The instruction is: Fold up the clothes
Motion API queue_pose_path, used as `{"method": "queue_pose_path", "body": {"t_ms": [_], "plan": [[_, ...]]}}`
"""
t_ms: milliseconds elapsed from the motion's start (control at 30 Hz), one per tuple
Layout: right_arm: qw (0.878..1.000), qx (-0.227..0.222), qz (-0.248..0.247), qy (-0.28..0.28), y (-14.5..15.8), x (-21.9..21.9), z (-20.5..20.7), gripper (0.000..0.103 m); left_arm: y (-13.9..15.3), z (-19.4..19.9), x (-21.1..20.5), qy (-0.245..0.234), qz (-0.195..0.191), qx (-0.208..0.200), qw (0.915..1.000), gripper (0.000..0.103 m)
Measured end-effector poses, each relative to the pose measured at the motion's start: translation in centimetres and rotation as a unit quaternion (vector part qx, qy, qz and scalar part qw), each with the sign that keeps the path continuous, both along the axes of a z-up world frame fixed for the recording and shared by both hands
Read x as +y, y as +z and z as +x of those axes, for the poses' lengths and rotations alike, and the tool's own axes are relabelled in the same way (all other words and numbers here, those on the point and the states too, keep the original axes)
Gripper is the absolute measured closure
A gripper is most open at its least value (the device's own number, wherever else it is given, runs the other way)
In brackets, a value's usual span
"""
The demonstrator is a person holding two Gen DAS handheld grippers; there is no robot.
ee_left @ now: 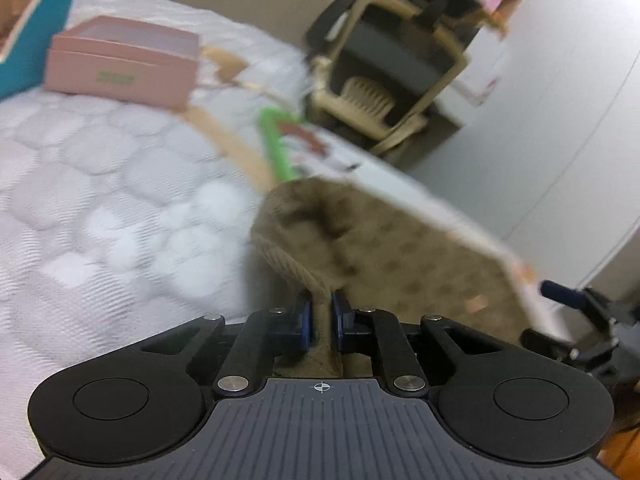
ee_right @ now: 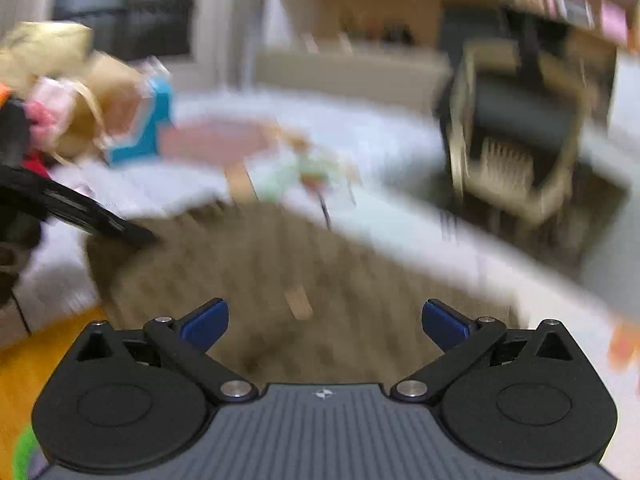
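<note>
1. Nearest the lens, the left gripper (ee_left: 320, 320) has its blue pads pressed together on a pinched fold of the brown garment (ee_left: 400, 248), which rises from the jaws in a bunched ridge.
2. From that pinch the garment runs forward and to the right, lying on the white quilted bed (ee_left: 100, 168).
3. The right gripper (ee_right: 324, 320) hovers with its jaws spread wide and nothing between them; the brown cloth (ee_right: 260, 264) lies straight ahead and below it.
4. In the right wrist view the left gripper sits at the cloth's left edge, so the right one is likely nearer the free right side.
5. Farther off, a pink box (ee_left: 124, 60) and a beige chair (ee_left: 392, 60) stand well apart from the cloth.
</note>
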State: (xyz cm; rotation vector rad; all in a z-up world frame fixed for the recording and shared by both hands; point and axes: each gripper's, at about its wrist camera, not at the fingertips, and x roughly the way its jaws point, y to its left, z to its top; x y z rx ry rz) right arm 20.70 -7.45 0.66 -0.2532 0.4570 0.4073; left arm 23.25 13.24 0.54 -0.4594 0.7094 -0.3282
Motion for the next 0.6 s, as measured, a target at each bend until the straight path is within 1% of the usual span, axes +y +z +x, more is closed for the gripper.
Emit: {"method": "queue_pose_path", "body": {"t_ms": [33, 67, 133, 200, 267, 300, 367, 400, 433, 467, 500, 533, 567, 600], "plan": [[1.0, -0.009, -0.008, 0.016, 0.4, 1.2, -0.4, 0.0, 0.5, 0.1, -0.1, -0.006, -0.017, -0.002, 0.9998, 0.091], [0.999, -0.007, -0.01, 0.037, 0.4, 2.7, -0.5, 0.0, 0.8, 0.3, -0.4, -0.011, -0.019, -0.006, 0.9997, 0.091], [0.996, 0.021, -0.013, 0.083, -0.5, 5.7, -0.3, 0.0, 1.5, 0.8, -1.1, -0.022, -0.021, -0.012, 0.9995, 0.091], [0.991, 0.045, -0.025, 0.122, -2.1, 9.0, 0.1, 0.0, 1.6, 1.2, -1.9, -0.029, -0.02, -0.012, 0.9993, 0.091], [0.989, 0.046, -0.054, 0.126, -4.0, 11.7, 0.8, 0.0, 1.5, 1.6, -2.3, -0.035, -0.022, -0.009, 0.9991, 0.091], [0.989, 0.045, -0.068, 0.121, -4.8, 12.6, 1.4, 0.002, 1.3, 1.8, -2.4, -0.037, -0.025, -0.006, 0.999, 0.091], [0.989, 0.05, -0.088, 0.11, -6.1, 13.9, 2.8, 0.018, 1.2, 1.9, -2.0, -0.035, -0.035, -0.005, 0.9987, 0.091], [0.989, 0.058, -0.087, 0.105, -6.3, 13.9, 3.5, 0.033, 1.1, 2.0, -1.8, -0.034, -0.041, -0.005, 0.9986, 0.091], [0.99, 0.063, -0.077, 0.101, -6.2, 13.6, 3.8, 0.043, 1.0, 2.0, -1.7, -0.034, -0.046, -0.004, 0.9984, 0.087], [0.991, 0.067, -0.066, 0.098, -6.1, 13.1, 4.1, 0.047, 0.9, 2.1, -1.5, -0.033, -0.051, -0.003, 0.9981, 0.084], [0.991, 0.071, -0.055, 0.095, -5.9, 12.7, 4.4, 0.062, 0.9, 2.2, -1.2, -0.031, -0.057, -0.003, 0.9979, 0.074], [0.992, 0.069, -0.047, 0.092, -5.7, 12.2, 4.4, 0.072, 0.8, 2.4, -0.5, -0.015, -0.065, -0.003, 0.9978, 0.054], [0.993, 0.065, -0.04, 0.09, -5.5, 11.8, 4.3, 0.075, 0.7, 2.6, 0.2, 0.002, -0.073, -0.003, 0.9973, 0.043], [0.994, 0.061, -0.033, 0.088, -5.2, 11.4, 4.2, 0.078, 0.7, 2.8, 0.9, 0.018, -0.081, -0.002, 0.9966, 0.028]]}}
